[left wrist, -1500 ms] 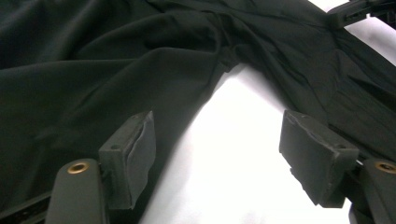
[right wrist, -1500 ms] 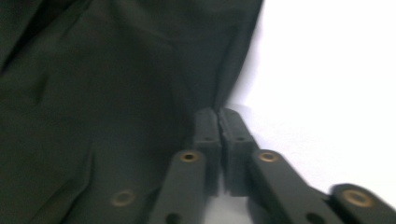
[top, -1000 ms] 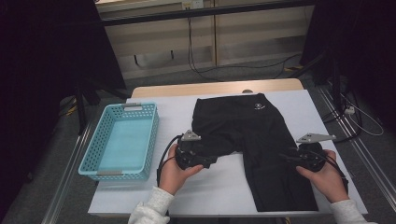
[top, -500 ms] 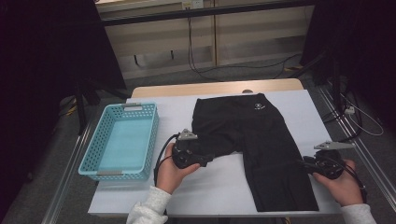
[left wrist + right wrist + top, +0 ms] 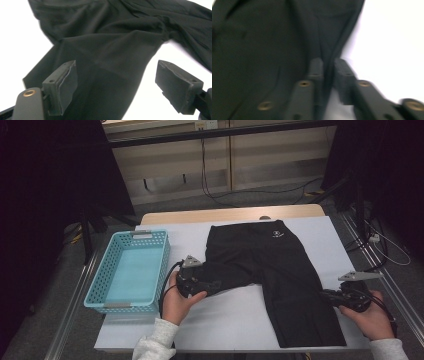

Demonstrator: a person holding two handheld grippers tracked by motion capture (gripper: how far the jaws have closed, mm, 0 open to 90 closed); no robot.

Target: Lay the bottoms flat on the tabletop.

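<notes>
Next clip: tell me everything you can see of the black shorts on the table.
The black shorts look like thin, matte, stretchy fabric with a small white logo near the waistband. They lie on the white table cover, waistband at the far side. One leg lies straight toward the person; the other is bunched and pulled sideways. The left claw stands open around that leg's hem; the right claw pinches the straight leg's outer edge.

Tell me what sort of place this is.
Probably a lab or recording workspace, not a home: a white-topped table on a metal frame, loose cables across the floor, and plain cabinets behind.
</notes>
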